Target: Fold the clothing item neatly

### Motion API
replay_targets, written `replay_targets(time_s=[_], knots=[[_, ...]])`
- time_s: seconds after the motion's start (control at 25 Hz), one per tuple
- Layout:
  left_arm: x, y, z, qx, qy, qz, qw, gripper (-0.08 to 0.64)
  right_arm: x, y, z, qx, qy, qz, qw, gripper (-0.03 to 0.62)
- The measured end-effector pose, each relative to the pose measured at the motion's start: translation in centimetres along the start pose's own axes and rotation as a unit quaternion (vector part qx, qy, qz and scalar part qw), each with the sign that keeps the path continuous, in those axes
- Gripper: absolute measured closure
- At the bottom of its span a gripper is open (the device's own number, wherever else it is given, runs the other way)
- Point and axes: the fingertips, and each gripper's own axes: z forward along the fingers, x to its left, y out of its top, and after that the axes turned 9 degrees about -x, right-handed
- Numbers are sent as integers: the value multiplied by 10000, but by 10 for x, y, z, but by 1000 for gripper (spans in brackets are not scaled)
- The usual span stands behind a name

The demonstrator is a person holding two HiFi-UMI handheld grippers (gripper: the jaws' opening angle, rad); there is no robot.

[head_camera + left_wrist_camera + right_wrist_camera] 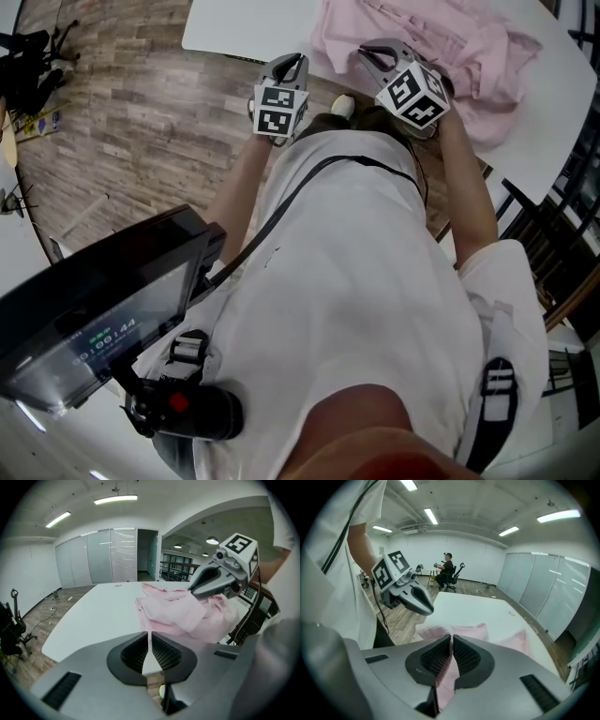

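Observation:
A crumpled pink garment [450, 47] lies on the white table [244, 23], toward its right end. My right gripper [367, 52] is over the garment's near edge. In the right gripper view its jaws [452, 637] are shut on a fold of the pink garment [445, 677], which hangs down between the pads. My left gripper [298, 59] hovers off the table's near edge, left of the garment, and it is shut with nothing in it [150, 634]. From the left gripper view the garment [183, 613] lies ahead, with the right gripper [192, 590] above it.
Wooden floor [141, 112] spreads to the left of the table. A dark chair [534, 234] stands at the table's right end. A black screen device [94, 319] sits low at the left. A person sits on an office chair [447, 566] far across the room.

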Motion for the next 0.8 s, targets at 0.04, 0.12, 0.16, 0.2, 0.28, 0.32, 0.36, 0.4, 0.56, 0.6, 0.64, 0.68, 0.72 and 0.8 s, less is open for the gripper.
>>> replay_targets(time_s=[0.04, 0.12, 0.16, 0.2, 0.28, 0.32, 0.36, 0.4, 0.56, 0.6, 0.64, 0.68, 0.72, 0.8], knots=[[-1, 3, 1, -31, -12, 16, 10000, 555, -18, 4, -7, 15, -137, -147, 9998, 568], [-5, 9, 4, -74, -64, 57, 9999, 555, -53, 9, -18, 79, -375, -454, 9982, 568], [-8, 11, 5, -89, -114, 77, 9999, 555, -68, 9, -22, 128, -467, -616, 9969, 568], [-13, 14, 7, -101, -181, 100, 9997, 548, -83, 9, -24, 188, -546, -798, 9951, 568], [-24, 17, 8, -105, -338, 189, 9992, 512, -106, 4, -26, 299, -659, -1166, 9905, 568], [-29, 17, 8, -91, -396, 266, 9988, 493, -114, 2, -26, 329, -677, -1313, 9885, 568], [-34, 17, 9, -72, -420, 364, 9984, 475, -121, 0, -25, 337, -666, -1421, 9870, 568], [-37, 16, 10, -55, -409, 470, 9980, 460, -126, -1, -23, 328, -632, -1495, 9862, 568], [-40, 14, 10, -20, -352, 614, 9975, 447, -136, -7, -14, 336, -519, -1742, 9828, 568], [-42, 13, 9, -9, -364, 562, 9978, 446, -138, -11, -12, 346, -519, -1794, 9818, 568], [-44, 12, 6, 5, -379, 518, 9979, 447, -140, -15, -10, 349, -533, -1830, 9811, 568], [-46, 10, 4, 26, -386, 489, 9981, 446, -144, -18, -8, 345, -560, -1849, 9806, 568], [-47, 8, 2, 52, -376, 472, 9982, 446, -149, -21, -4, 330, -595, -1852, 9803, 568], [-42, 7, 2, 82, -331, 464, 9983, 447, -164, -25, 5, 309, -718, -1807, 9804, 566]])
